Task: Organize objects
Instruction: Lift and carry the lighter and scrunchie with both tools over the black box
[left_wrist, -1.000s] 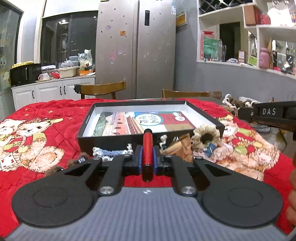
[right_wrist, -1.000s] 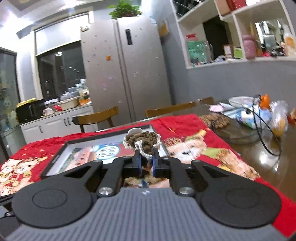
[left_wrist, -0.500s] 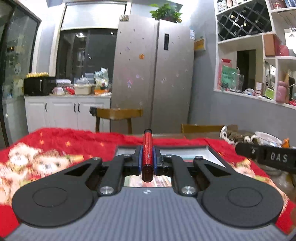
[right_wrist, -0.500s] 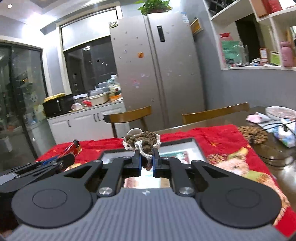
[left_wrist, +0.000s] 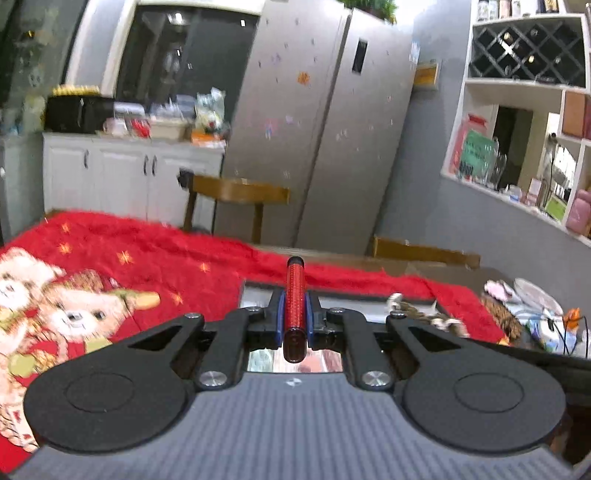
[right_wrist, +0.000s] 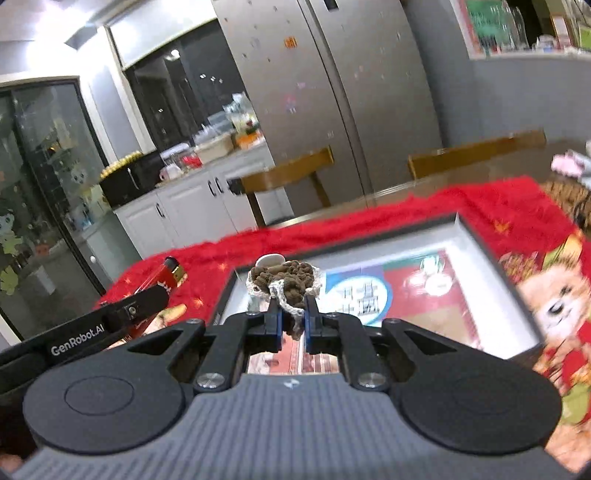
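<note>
Both grippers have advanced over the tray (right_wrist: 476, 236): left gripper (left_wrist: 294, 314) clamps red tube (left_wrist: 294, 295); right gripper (right_wrist: 293, 321) clamps brown scrunchie (right_wrist: 288, 277).

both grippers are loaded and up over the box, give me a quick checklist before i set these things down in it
1. Left gripper firm on the red tube: ok, the tube is clamped between the fingers and sticks out forward.
2. Right gripper firm on the brown scrunchie: ok, pinched at its lower edge, with most of it bunched above the fingers.
3. Box under the right gripper: ok, the open box lies directly ahead and below.
4. Box under the left gripper: cannot tell, only a strip of it shows past the fingers.
5. Grippers apart from each other: ok, the left one sits off to the side in the right wrist view.
6. Free floor space in the box: ok where visible.
</note>
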